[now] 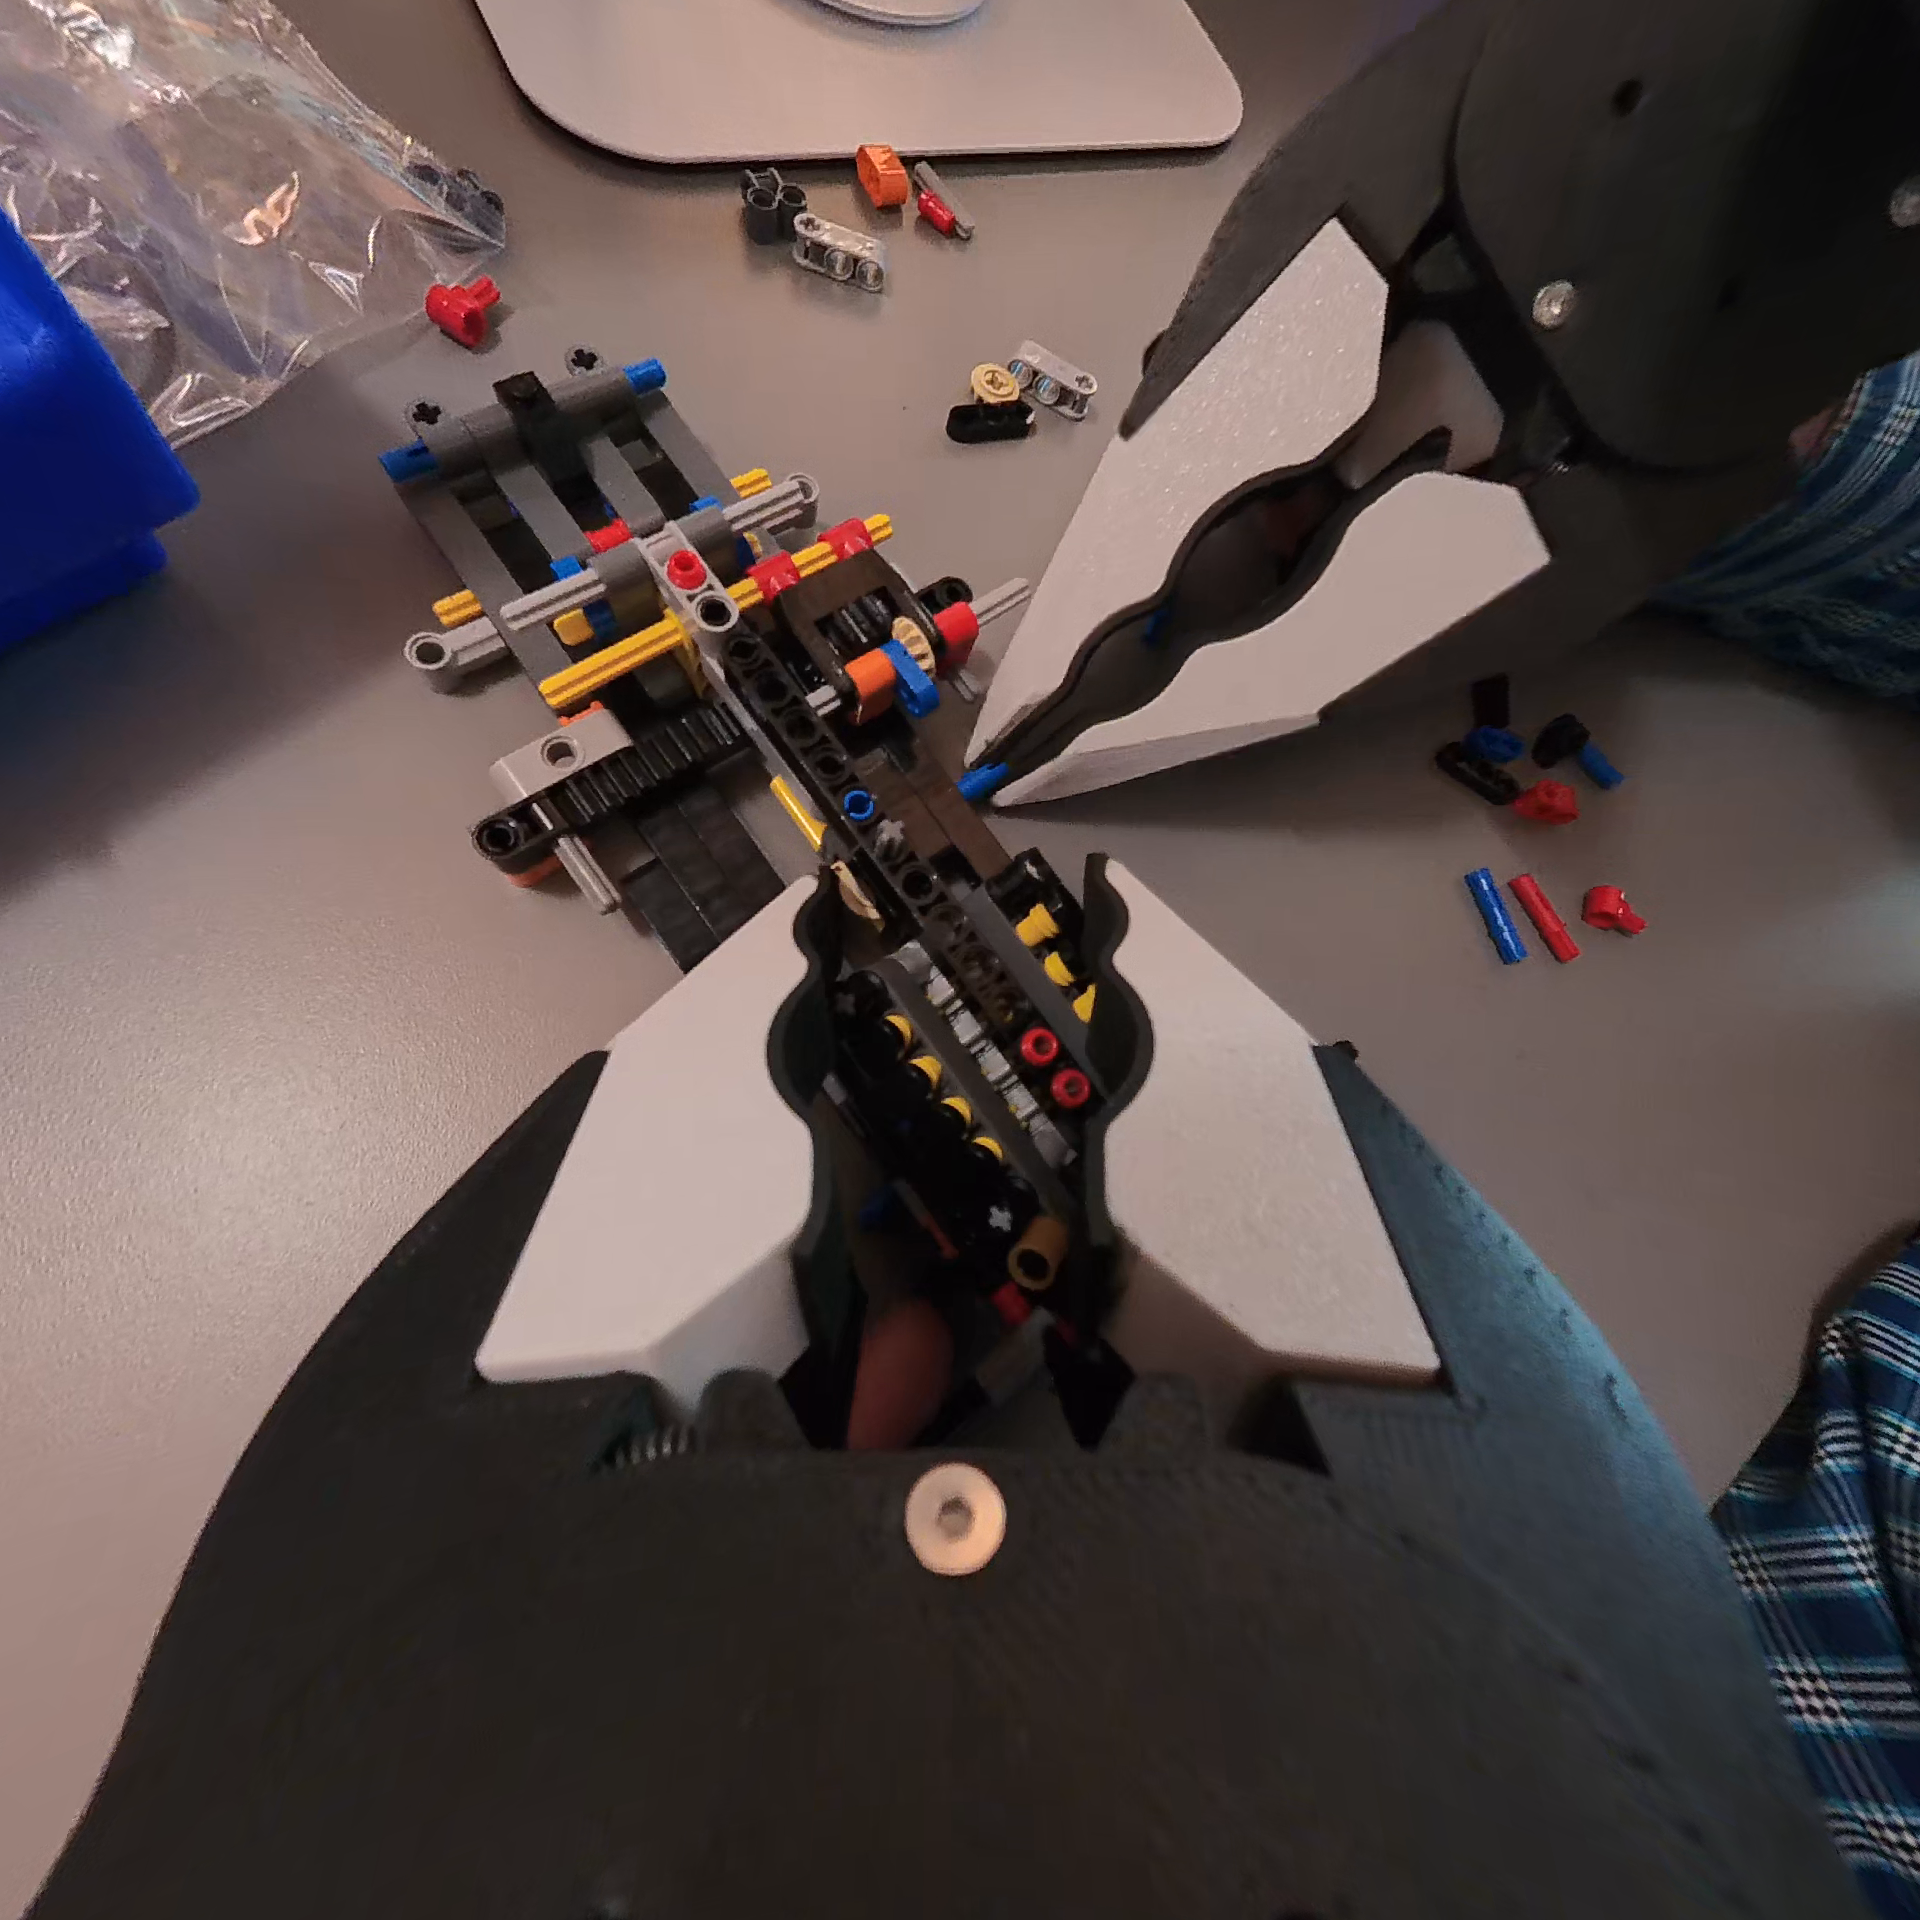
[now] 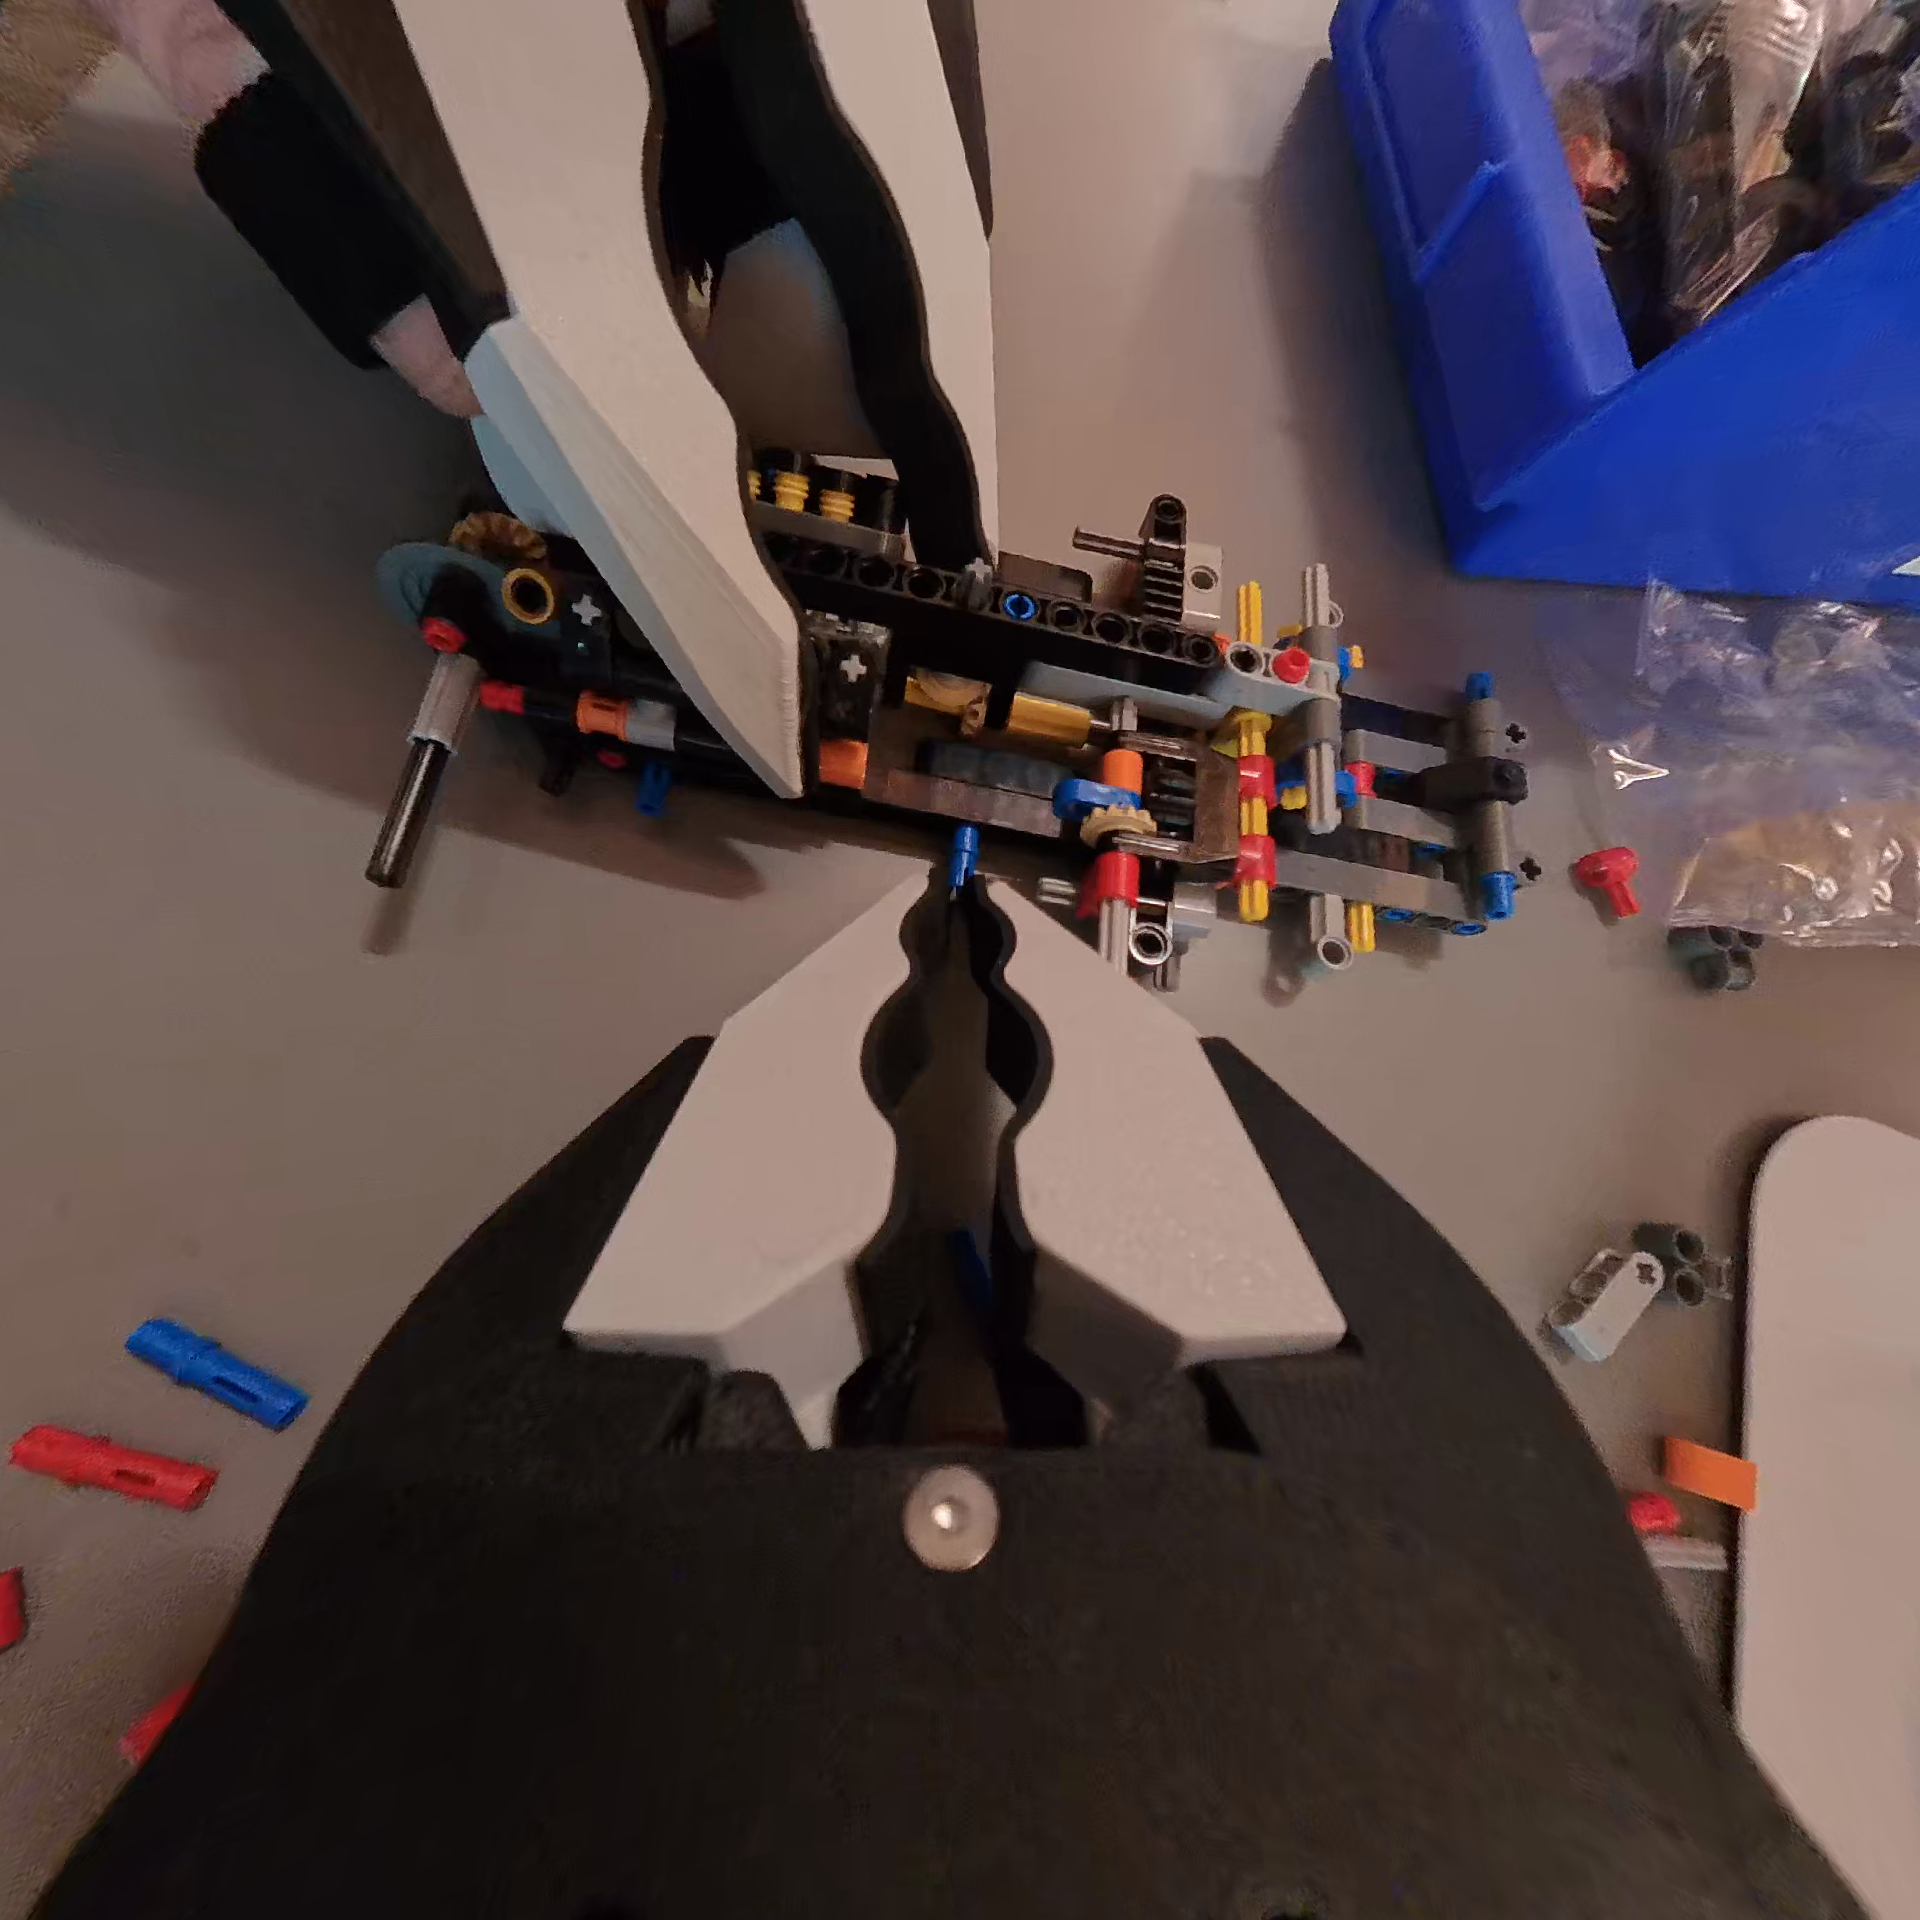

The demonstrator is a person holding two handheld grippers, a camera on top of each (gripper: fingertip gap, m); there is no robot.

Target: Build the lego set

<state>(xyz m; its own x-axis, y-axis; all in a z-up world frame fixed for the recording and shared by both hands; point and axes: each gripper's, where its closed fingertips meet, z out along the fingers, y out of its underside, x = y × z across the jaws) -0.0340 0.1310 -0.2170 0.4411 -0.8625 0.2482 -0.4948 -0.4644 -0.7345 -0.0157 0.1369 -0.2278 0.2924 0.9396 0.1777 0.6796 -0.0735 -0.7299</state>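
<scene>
A long Technic lego chassis point(image 1: 665, 623) of black, grey, yellow, red and blue parts lies on the grey table; it also shows in the right wrist view point(image 2: 1039, 707). My left gripper point(image 1: 956, 894) is shut on the near end of the chassis, its fingers on either side of the frame. In the right wrist view the left gripper point(image 2: 873, 665) comes in from the top over the chassis. My right gripper point(image 2: 961, 883) is shut on a small blue pin point(image 2: 963, 847), whose tip is at the chassis's side beam. The right gripper point(image 1: 987, 779) shows with the pin point(image 1: 979, 779) in the left wrist view too.
A blue bin point(image 2: 1621, 312) with bagged parts and clear plastic bags point(image 1: 208, 187) lie beyond the chassis. Loose pins and connectors lie about: red and blue pins point(image 1: 1527, 914), a small pile point(image 1: 1517, 758), grey and black pieces point(image 1: 831, 223). A light grey board point(image 1: 883, 73) lies at the far edge. Only a small space, under 4 cm, lies between the two pairs of fingers.
</scene>
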